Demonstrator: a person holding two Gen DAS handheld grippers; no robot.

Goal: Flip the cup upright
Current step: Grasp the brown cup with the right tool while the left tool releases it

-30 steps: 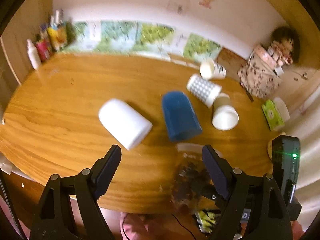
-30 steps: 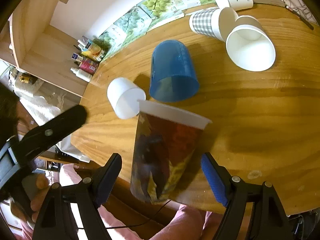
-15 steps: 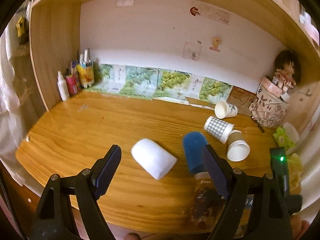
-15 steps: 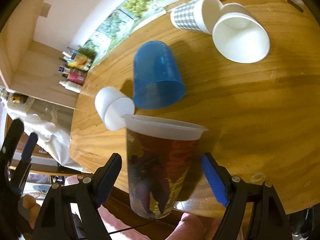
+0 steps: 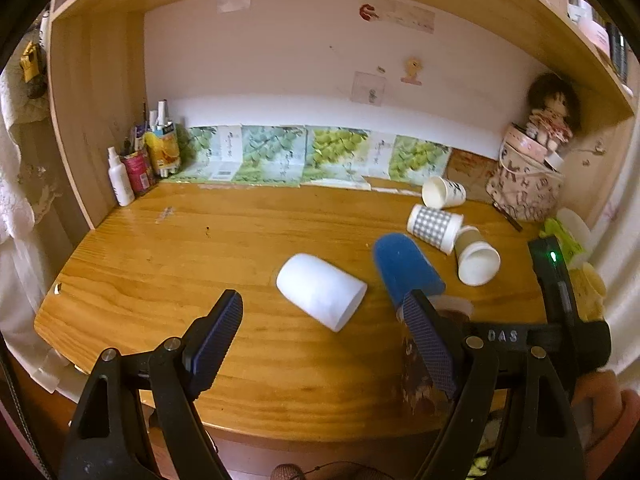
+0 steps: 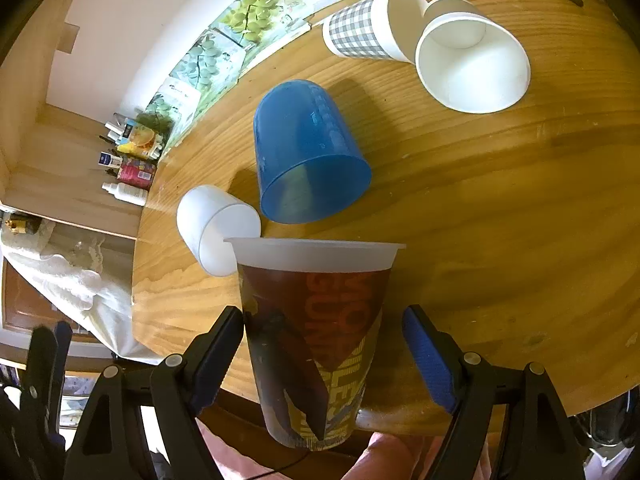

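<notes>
Red-printed cup stands upright, rim up, between the spread fingers of the right hand-held gripper; left hand-held gripper hangs open, farther off.

On the desk five cups lie on their sides. The plain cup is leftmost, the plastic cup just right of it, and three paper cups cluster behind to the right. A printed cup stands upright at the near edge, between the right hand-held gripper's fingers.
</notes>
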